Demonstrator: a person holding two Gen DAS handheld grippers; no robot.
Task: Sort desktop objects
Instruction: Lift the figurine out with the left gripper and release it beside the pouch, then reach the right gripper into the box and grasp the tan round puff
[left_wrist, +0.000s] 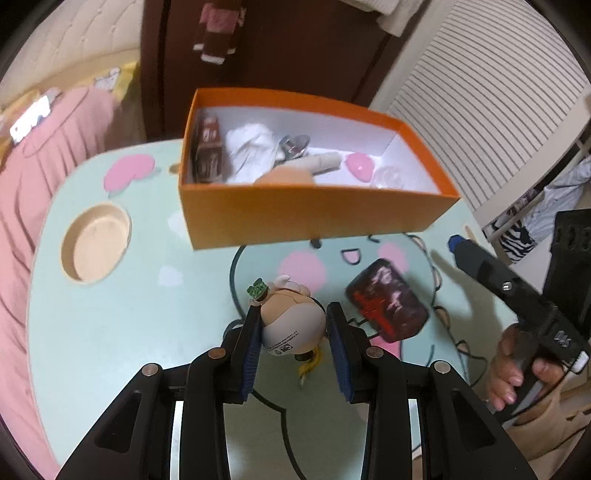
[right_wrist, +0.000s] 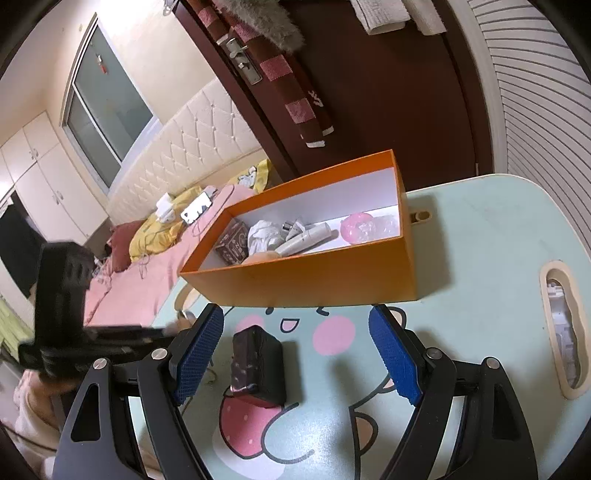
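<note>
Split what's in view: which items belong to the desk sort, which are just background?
Job:
- figurine, clamped in the left gripper
- dark packet on the table, in front of the open right gripper
- orange box, already holding sorted items

Background:
- table
- scarf on the door
- pink bedding

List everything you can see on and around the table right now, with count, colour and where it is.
Box: one, orange, back of table, open, already holding several items.
Figurine: one, cream, between the left gripper's pads.
Dark packet: one, black and red, on table in front of the box.
Table: one, mint green with cartoon print.
Round recess: one, beige, table's left side.
Bed: one, pink cover, beside table.
Left gripper: closed on the figurine.
Right gripper: open, over the dark packet.
</note>
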